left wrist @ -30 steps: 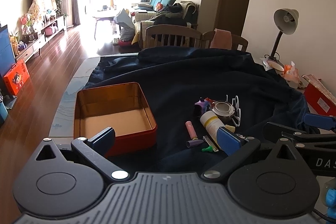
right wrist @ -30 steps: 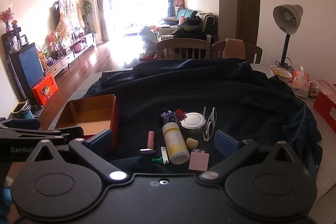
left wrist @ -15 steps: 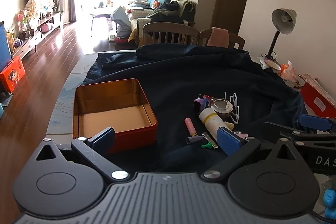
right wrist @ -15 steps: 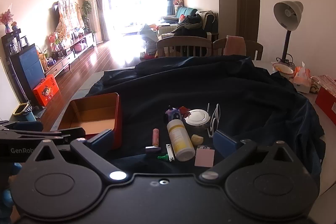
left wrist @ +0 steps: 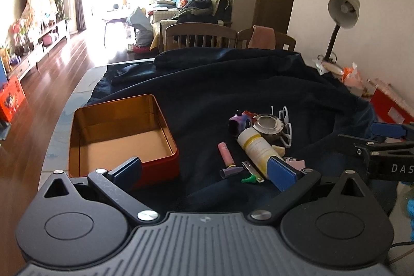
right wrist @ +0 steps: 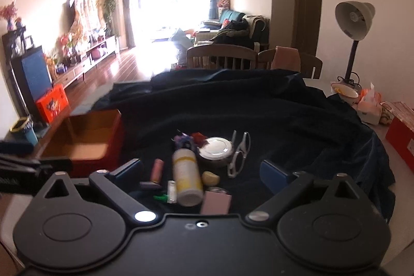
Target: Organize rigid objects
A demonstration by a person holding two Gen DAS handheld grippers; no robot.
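Note:
An open red tin box [left wrist: 157, 167] with a gold inside sits at the left on a dark blue cloth [left wrist: 233, 84]; it also shows in the right wrist view [right wrist: 113, 146]. A pile of small items lies to its right: a white bottle with a yellow label [left wrist: 256, 146] [right wrist: 186, 175], a pink tube [left wrist: 225, 153] [right wrist: 157, 168], a round metal lid [left wrist: 267, 122] [right wrist: 216, 148], white glasses [left wrist: 286, 120] [right wrist: 240, 154], a pink card [right wrist: 216, 202]. My left gripper [left wrist: 204, 172] is open and empty, in front of box and pile. My right gripper [right wrist: 201, 172] is open and empty, close over the pile.
A desk lamp [right wrist: 354, 25], a bowl [right wrist: 344, 92] and a red box [right wrist: 401, 131] stand at the table's right side. Wooden chairs [left wrist: 201, 36] stand behind the table. The other gripper shows at each view's edge [left wrist: 383, 146].
Both grippers have moved forward toward the table, so the box and the pile look nearer and larger. The right wrist view is blurred by motion. Nothing on the cloth has moved.

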